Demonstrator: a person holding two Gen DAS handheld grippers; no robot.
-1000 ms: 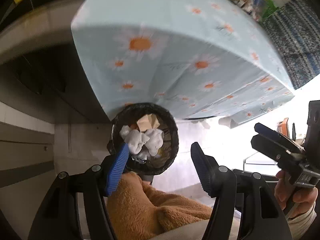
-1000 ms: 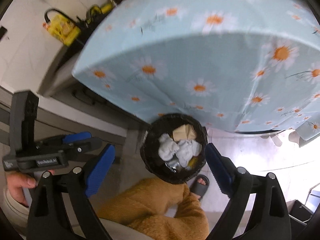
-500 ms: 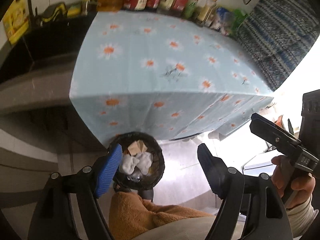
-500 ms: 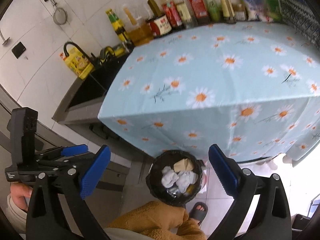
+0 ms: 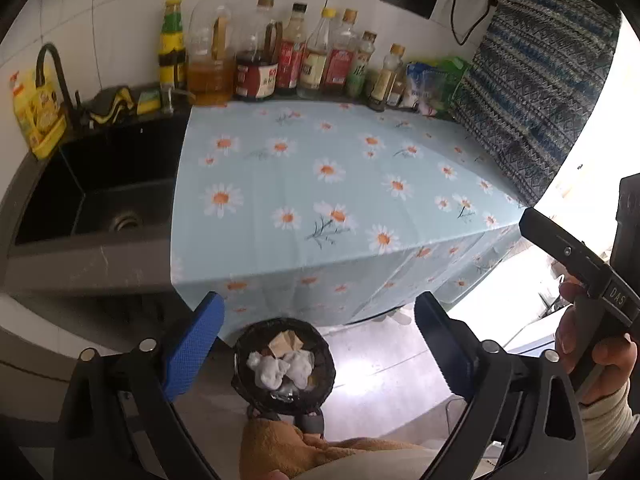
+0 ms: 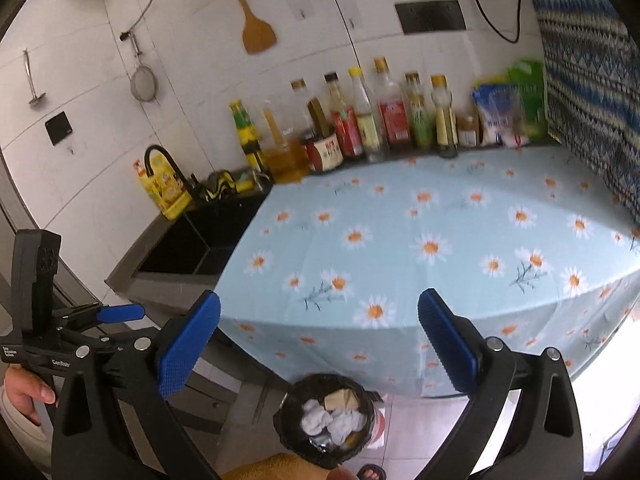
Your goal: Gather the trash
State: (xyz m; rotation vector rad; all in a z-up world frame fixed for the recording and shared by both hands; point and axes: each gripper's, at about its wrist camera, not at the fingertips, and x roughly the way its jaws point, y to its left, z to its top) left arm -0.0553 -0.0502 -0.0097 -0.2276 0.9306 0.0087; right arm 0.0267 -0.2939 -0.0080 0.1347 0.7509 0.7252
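A black trash bin [image 5: 240, 360] stands on the floor below the counter's front edge. It holds crumpled white tissues [image 5: 268, 366] and a tan paper scrap [image 5: 282, 344]. It also shows in the right wrist view [image 6: 288, 404]. My left gripper [image 5: 318, 344] is open and empty, high above the bin. My right gripper [image 6: 318, 344] is open and empty too, above the counter's front edge. The daisy tablecloth [image 5: 320, 184] shows no loose trash on it.
A black sink [image 5: 100, 196] with a tap lies left of the cloth. Several sauce bottles [image 5: 280, 64] and snack bags [image 5: 432, 84] line the back wall. A patterned blue cloth [image 5: 536, 100] hangs at the right. My orange-clad leg [image 5: 288, 448] is below the bin.
Both grippers have risen and tilted up from just over the bin. The whole counter top, sink and bottles have come into view. Both stayed open.
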